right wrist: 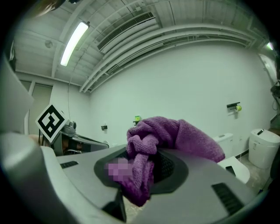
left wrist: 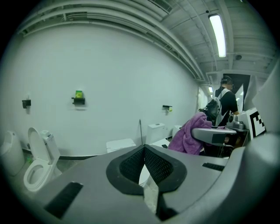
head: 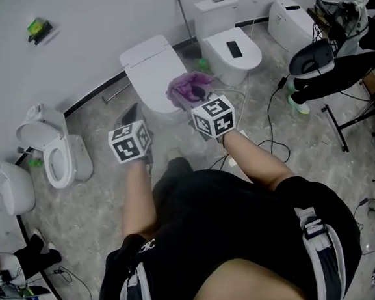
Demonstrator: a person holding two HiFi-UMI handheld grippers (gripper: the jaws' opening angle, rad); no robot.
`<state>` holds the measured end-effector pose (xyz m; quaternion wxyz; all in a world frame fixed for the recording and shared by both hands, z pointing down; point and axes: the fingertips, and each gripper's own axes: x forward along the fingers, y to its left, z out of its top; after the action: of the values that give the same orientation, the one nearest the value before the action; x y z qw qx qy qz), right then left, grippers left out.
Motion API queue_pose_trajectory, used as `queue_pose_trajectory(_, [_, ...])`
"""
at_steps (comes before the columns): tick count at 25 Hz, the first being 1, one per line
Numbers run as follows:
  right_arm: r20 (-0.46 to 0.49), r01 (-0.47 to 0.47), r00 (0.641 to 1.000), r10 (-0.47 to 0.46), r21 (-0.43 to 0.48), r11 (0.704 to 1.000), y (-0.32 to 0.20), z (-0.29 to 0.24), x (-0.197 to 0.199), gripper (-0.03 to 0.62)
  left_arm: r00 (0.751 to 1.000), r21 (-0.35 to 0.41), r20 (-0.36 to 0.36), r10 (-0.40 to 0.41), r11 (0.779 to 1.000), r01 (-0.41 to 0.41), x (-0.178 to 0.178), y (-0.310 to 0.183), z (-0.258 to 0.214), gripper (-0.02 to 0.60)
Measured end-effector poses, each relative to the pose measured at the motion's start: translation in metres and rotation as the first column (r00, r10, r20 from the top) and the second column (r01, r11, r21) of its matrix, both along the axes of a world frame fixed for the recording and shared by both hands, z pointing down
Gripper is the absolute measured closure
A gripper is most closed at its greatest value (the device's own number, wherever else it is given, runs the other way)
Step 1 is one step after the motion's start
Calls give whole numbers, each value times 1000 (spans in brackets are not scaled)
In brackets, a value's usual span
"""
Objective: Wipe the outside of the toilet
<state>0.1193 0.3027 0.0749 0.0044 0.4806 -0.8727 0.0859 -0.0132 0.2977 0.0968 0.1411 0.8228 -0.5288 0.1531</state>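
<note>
The cloth [right wrist: 175,133] is purple and thick, with a looped pile like towelling, and it is bunched into soft folds. The right gripper [right wrist: 141,168] has its jaws closed tight on it between ribbed black pads, with one fold spilling over the top and a tail hanging below. The left gripper [left wrist: 144,151] has its two pads pressed together at the tips, with nothing between them. Both grippers are smooth grey plastic, and each carries one cube printed with black-and-white square markers. The toilet [head: 151,71] nearest the person is glossy white, with a flat, rounded lid shut down. It stands just ahead of both grippers against the pale wall [head: 86,31]. In the head view the cloth lies over its right front edge, but whether the two touch cannot be told. Three more white toilets stand along the same wall. These are a tank toilet [head: 231,51] just behind, a rounded toilet [head: 291,19] further right, and an open toilet [head: 58,157] with its lid raised on the left. A smooth white bowl-shaped fixture [head: 11,187] sits at the far left. The floor [head: 94,206] is grey and mottled like stone.
</note>
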Motion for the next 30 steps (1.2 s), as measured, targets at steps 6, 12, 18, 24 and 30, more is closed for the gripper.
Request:
queue_pose_trajectory(6, [-13, 30, 999, -30, -1, 1000, -66, 6, -15, 487, 1000, -7, -14, -21, 1000, 21, -13, -65, 11, 584])
queue_pose_trajectory(12, [-38, 61, 997, -61, -15, 998, -162, 12, -47, 487, 999, -14, -15, -30, 999, 29, -37, -157, 23, 583])
queue_pose_trajectory(18, [-55, 90, 994, -92, -42, 995, -271, 11, -90, 487, 999, -56, -11, -49, 997, 48, -77, -265, 30, 584])
queue_pose_trajectory(24, [-78, 122, 989, -129, -92, 988, -372, 28, -134, 487, 997, -110, -38, -73, 992, 69, -115, -359, 51, 584])
queue_pose_trajectory(30, [-87, 147, 983, -160, -140, 979, -432, 55, -164, 487, 996, -142, -46, -82, 987, 75, -144, -420, 74, 584])
